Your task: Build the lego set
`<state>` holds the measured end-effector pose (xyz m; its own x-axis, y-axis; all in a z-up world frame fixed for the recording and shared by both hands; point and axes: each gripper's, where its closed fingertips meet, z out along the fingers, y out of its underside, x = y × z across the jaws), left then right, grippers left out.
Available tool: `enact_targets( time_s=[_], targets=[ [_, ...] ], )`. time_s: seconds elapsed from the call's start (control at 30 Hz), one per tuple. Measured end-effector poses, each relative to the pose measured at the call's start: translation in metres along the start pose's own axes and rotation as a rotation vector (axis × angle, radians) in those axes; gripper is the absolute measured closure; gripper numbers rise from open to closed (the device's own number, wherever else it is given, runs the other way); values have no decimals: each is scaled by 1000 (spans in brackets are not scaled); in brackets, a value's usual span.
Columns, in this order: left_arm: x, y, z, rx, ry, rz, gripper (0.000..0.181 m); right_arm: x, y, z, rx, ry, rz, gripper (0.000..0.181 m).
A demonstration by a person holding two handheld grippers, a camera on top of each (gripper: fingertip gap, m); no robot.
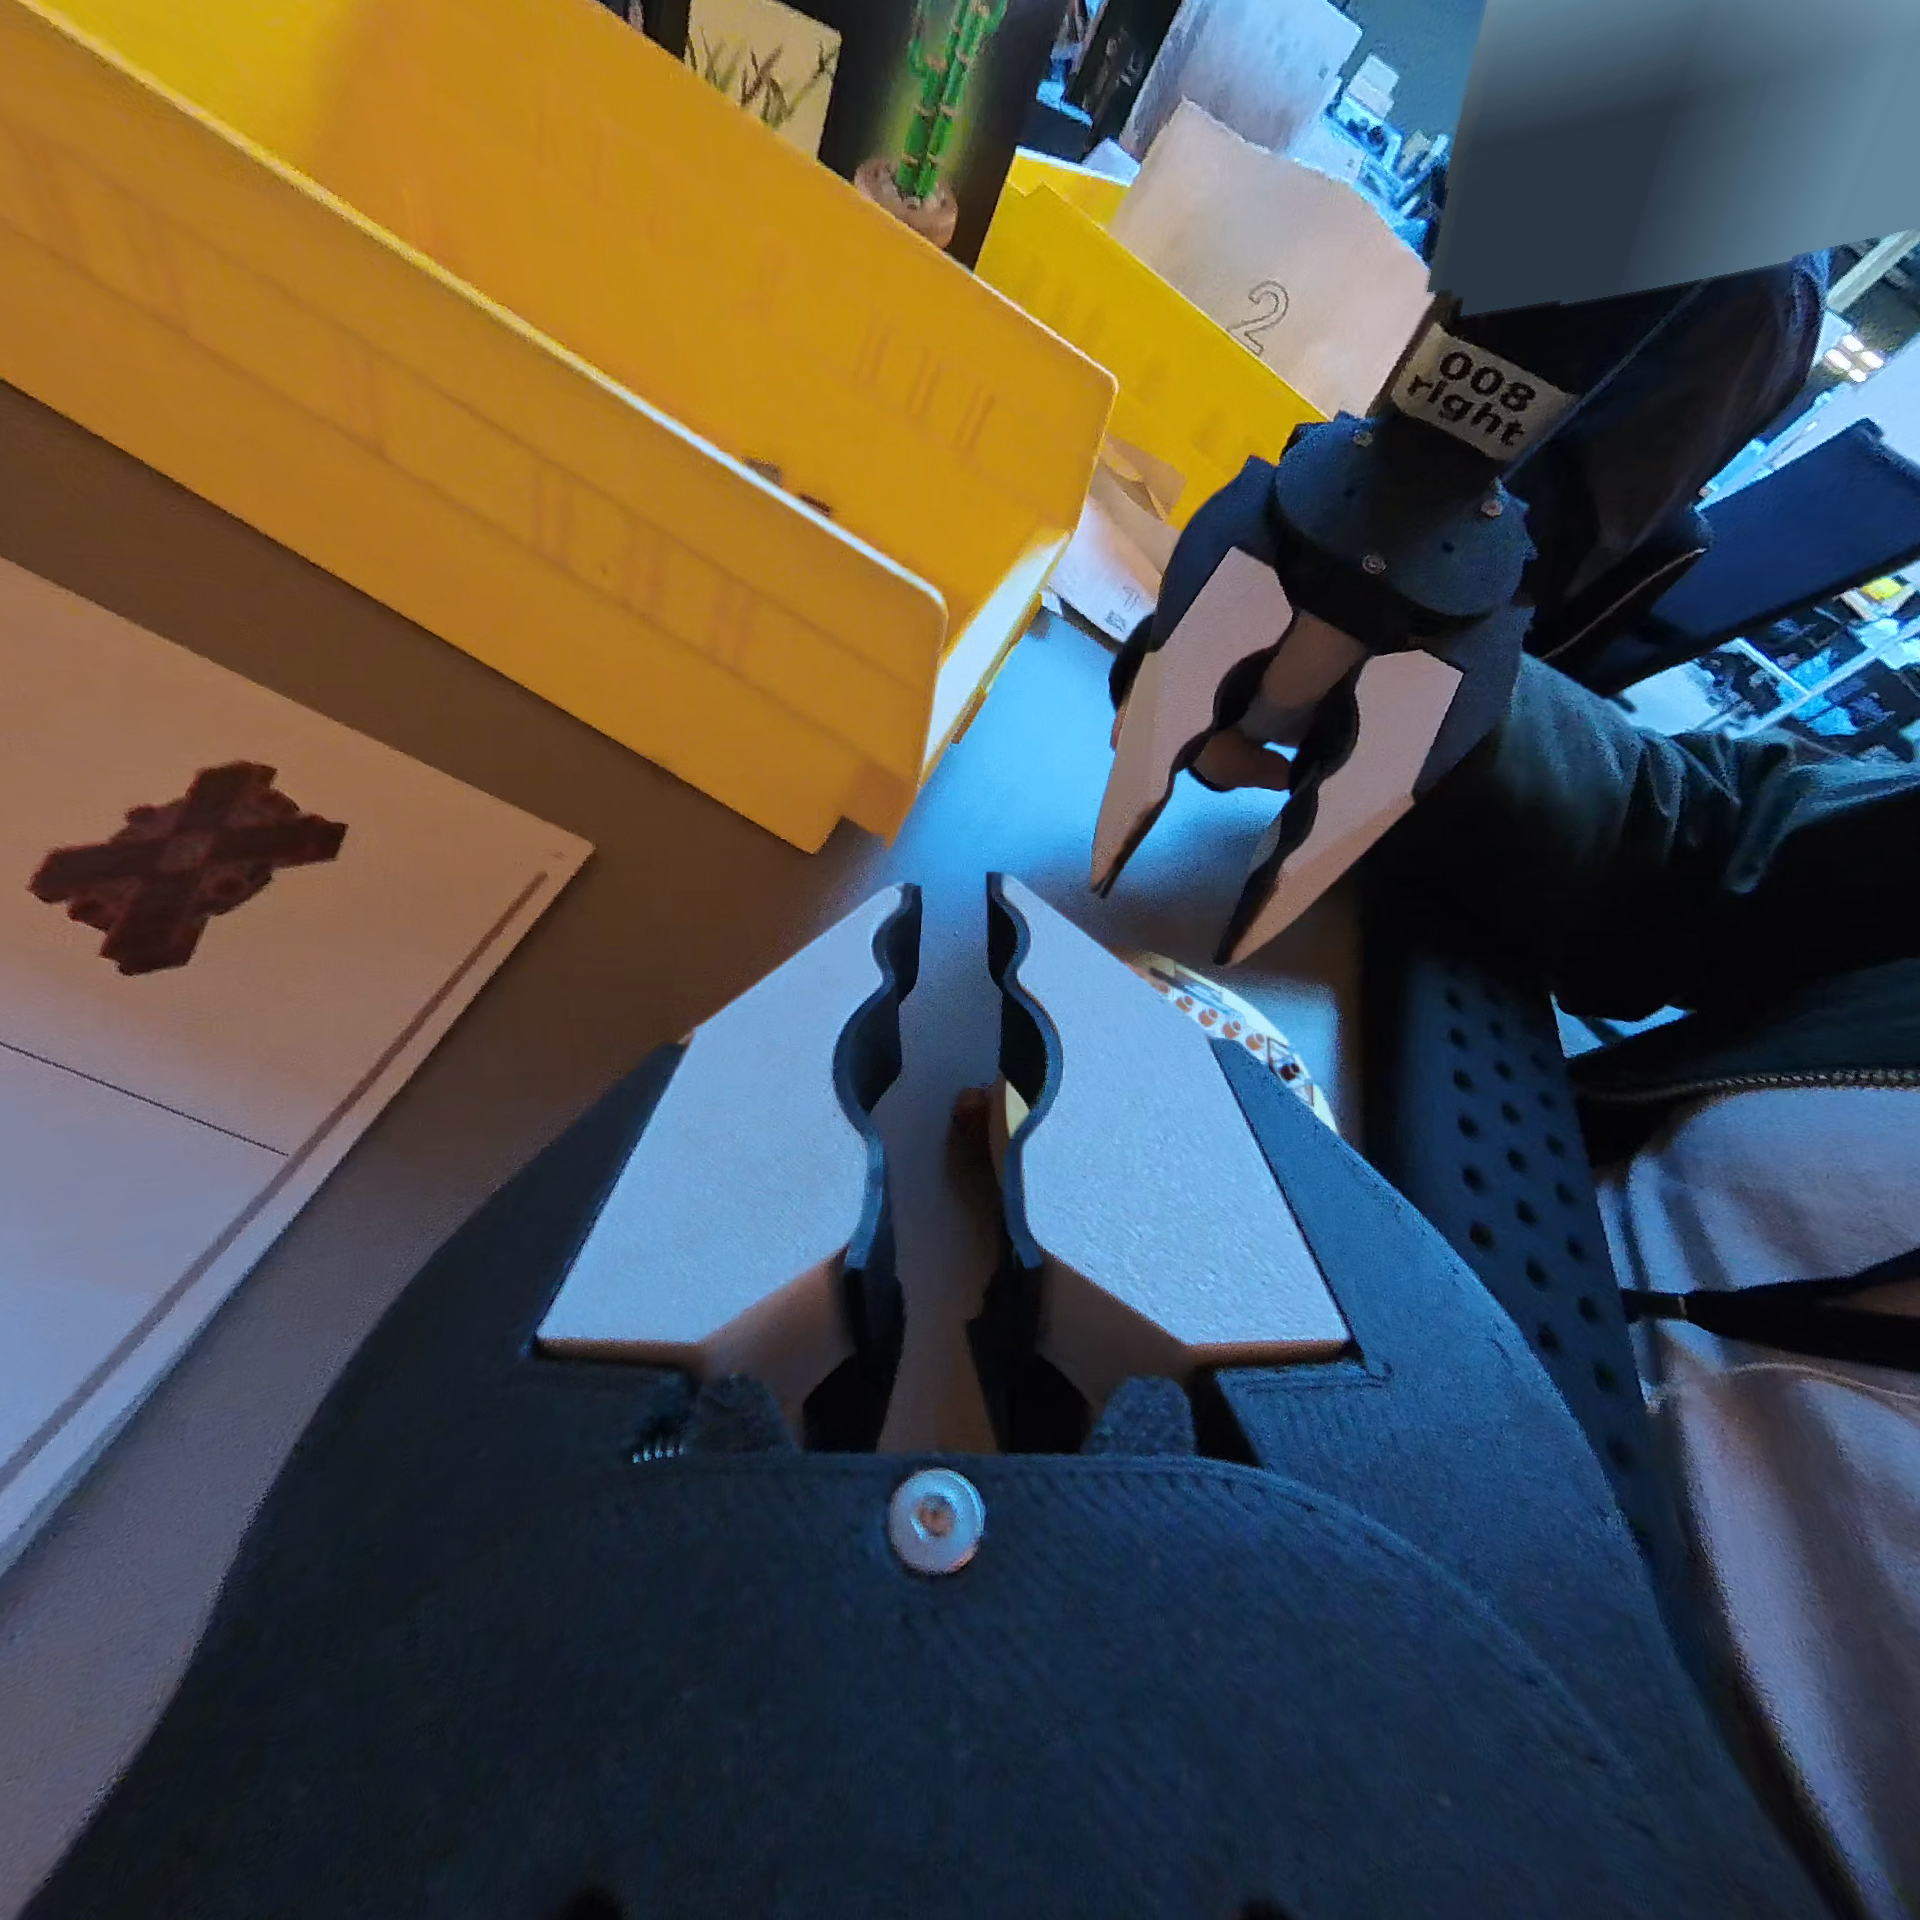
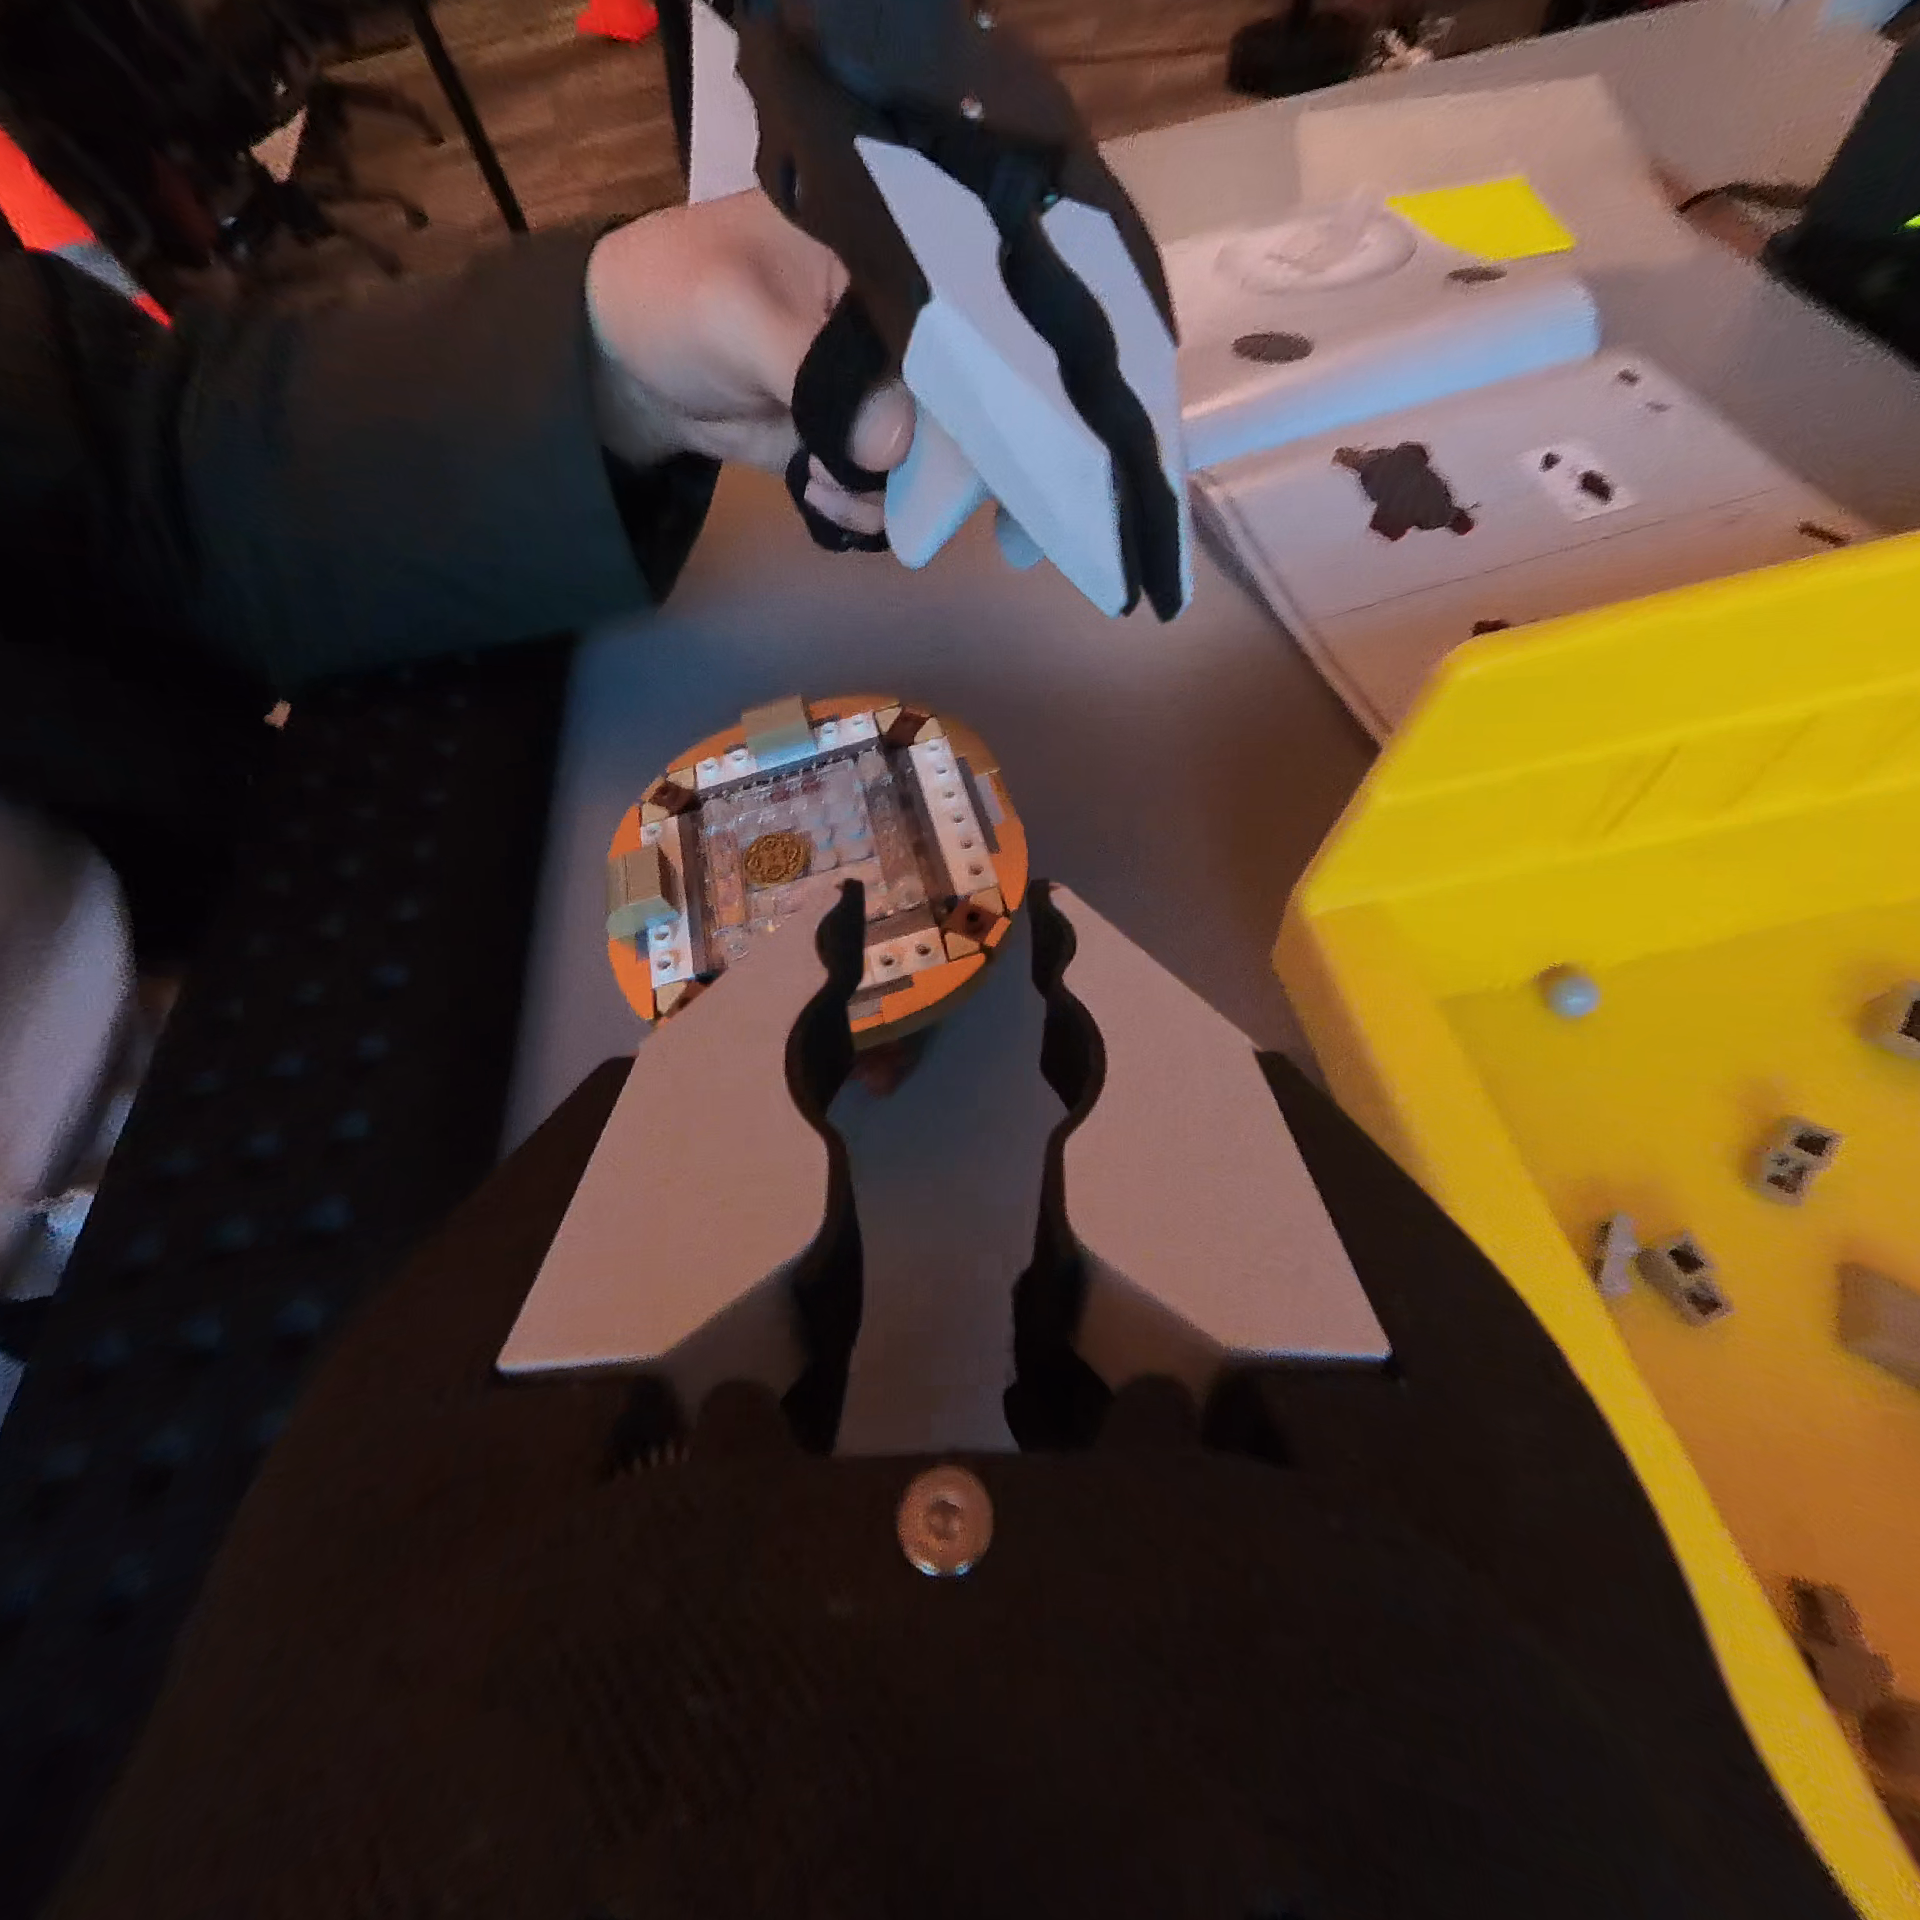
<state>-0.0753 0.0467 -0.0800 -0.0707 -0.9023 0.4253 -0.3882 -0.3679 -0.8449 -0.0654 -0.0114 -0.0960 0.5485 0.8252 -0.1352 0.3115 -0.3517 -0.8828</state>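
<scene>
The lego model is a round orange base with white and tan bricks around clear plates and a gold round tile. It sits on the grey table near its edge. My right gripper is open and empty, with its tips just above the model's near side. My left gripper hovers with a narrow gap between its jaws, and I see no piece in it. It also shows in the right wrist view, held by a hand above and beyond the model. The right gripper and a sliver of the model show in the left wrist view.
A yellow bin with several loose small pieces stands at my right. Yellow bins line the table's back. An open instruction booklet lies beyond them, also in the left wrist view. A black perforated surface lies past the table's edge. My right fingertips sit around 7 centimeters from my left ones.
</scene>
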Motion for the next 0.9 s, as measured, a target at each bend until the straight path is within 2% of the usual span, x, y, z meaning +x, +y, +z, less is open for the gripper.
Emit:
enact_targets(
  time_s=[0.13, 0.27, 0.33, 0.43, 0.67, 0.9],
  targets=[
    [8, 5, 2, -28, 60, -32, 167, -9, -3, 1, 22, -59, 12, 152],
    [6, 13, 5, -74, 54, -34, 164, -26, -32, 10, 121, -35, -104, 156],
    [8, 22, 8, -122, 76, -60, 163, -39, -37, 26, 83, -30, -178, 157],
    [5, 30, 12, -173, 54, -45, 157, -43, -28, 47, -30, 6, -274, 160],
    [3, 35, 12, -199, 50, -51, 159, -48, -16, 73, -168, -72, -198, 160],
    [2, 38, 7, -221, 41, -23, 157, -35, -11, 67, -199, 11, -265, 167]
  ],
)
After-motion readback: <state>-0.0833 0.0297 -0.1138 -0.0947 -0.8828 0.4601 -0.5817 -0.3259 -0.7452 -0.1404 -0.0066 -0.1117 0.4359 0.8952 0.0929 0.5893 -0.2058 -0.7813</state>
